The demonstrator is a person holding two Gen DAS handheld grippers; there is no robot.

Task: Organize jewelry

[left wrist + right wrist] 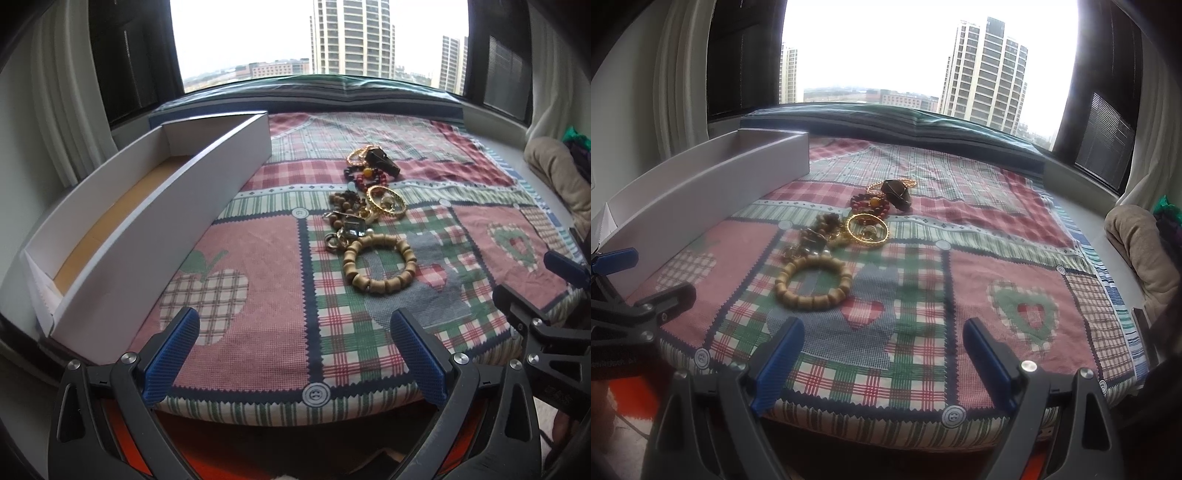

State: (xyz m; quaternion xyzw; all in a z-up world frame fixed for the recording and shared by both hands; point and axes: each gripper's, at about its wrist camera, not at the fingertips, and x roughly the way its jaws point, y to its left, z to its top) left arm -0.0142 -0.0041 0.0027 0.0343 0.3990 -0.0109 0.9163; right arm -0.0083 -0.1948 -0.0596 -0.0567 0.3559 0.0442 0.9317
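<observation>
A pile of jewelry [364,206] lies near the middle of a patchwork plaid cloth [258,258] spread over a window-side platform. Nearest the cameras is a wooden bead bracelet [380,264] lying flat, its far edge touching the tangle of smaller pieces. Beyond it sit a gold bangle [868,232], a red bead bracelet [870,205] and a dark pendant-like piece [897,194], though the smaller items in the heap are too jumbled to name with confidence. A long white cardboard box [155,229], open on top with a brown floor, stands along the left edge of the cloth, well apart from the pile. The left gripper [295,354] hovers over the near cloth edge, jaws spread wide and holding nothing. The right gripper [882,362] hangs likewise, jaws apart and empty.
</observation>
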